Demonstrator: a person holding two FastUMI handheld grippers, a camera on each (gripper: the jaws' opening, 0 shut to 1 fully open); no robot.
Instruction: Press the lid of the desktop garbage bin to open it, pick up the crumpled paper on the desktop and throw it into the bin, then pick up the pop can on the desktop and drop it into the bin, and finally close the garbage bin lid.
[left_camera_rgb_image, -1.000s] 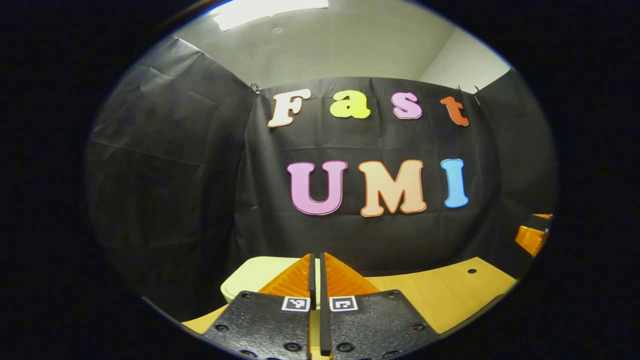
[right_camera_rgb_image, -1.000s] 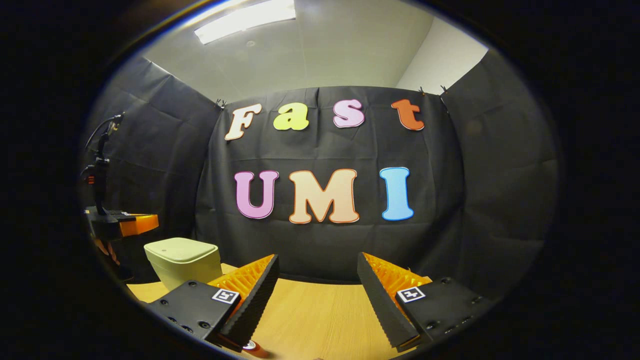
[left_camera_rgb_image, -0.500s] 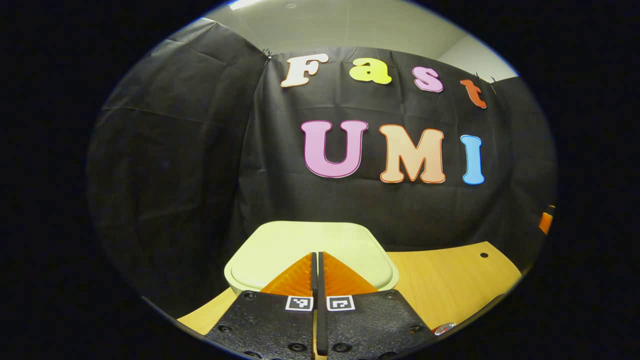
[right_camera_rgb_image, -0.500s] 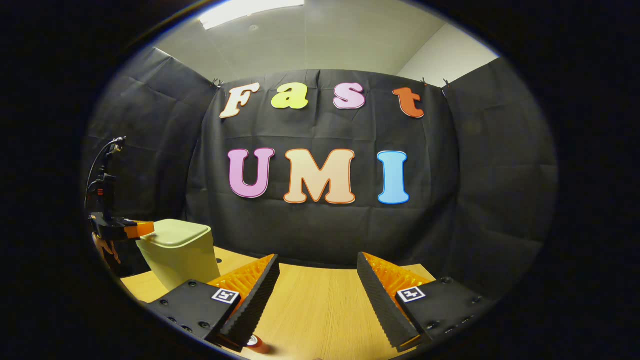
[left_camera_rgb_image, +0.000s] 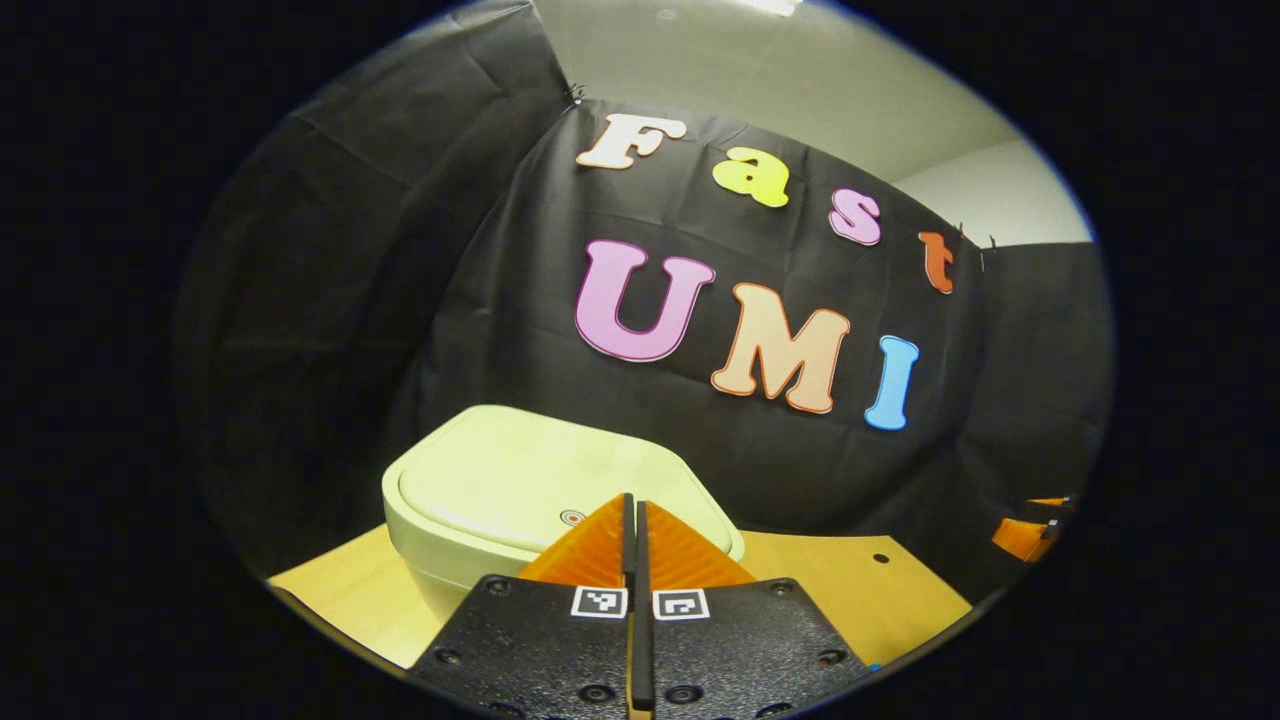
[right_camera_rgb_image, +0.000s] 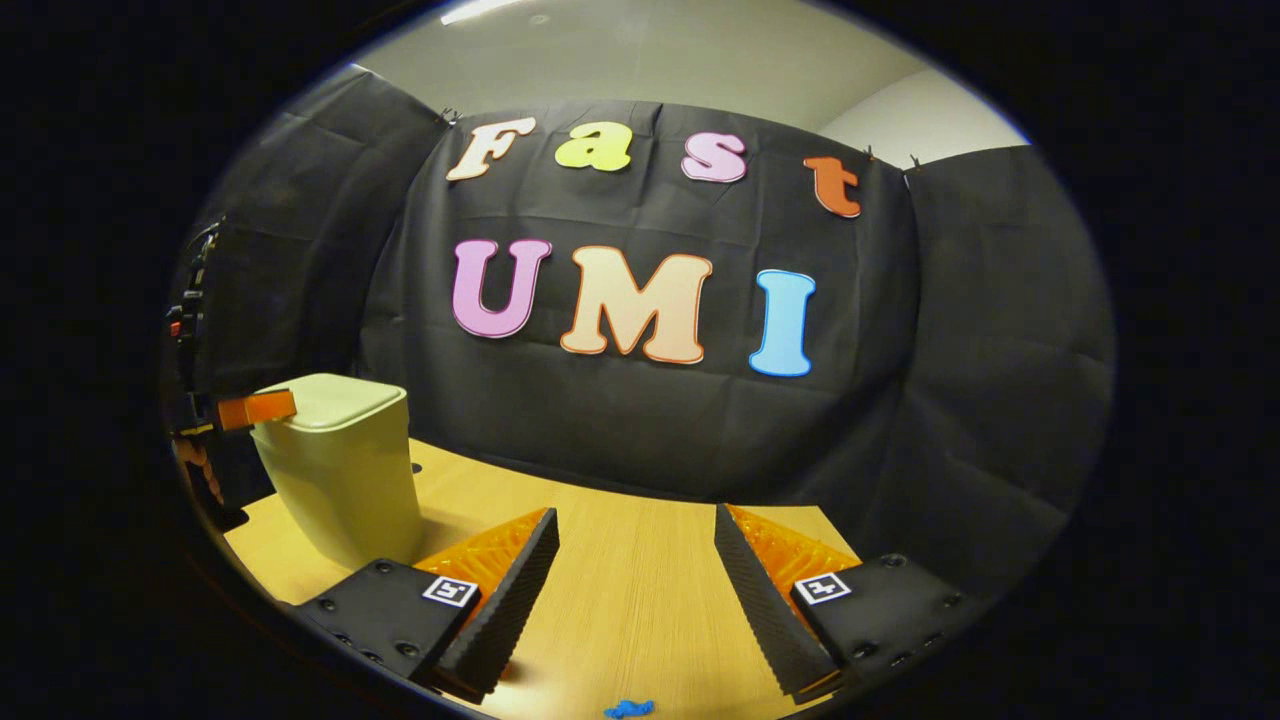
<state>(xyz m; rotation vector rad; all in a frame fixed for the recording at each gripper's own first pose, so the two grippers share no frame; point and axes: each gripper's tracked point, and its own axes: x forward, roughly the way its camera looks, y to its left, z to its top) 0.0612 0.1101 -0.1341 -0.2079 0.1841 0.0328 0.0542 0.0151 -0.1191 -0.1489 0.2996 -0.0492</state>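
My left gripper (left_camera_rgb_image: 634, 505), fingers pressed together on nothing, sits at the near edge of the bin lid (left_camera_rgb_image: 520, 480); my right gripper (right_camera_rgb_image: 636, 545) hangs spread wide over the table (right_camera_rgb_image: 620, 590).

The pale green garbage bin (right_camera_rgb_image: 340, 470) stands at the far left of the wooden desktop, lid down, with a small round mark on the lid just beside my left fingertips. In the right gripper view my left gripper (right_camera_rgb_image: 255, 408) meets the lid's left edge. A small blue scrap (right_camera_rgb_image: 628, 708) lies on the near table below my right fingers.
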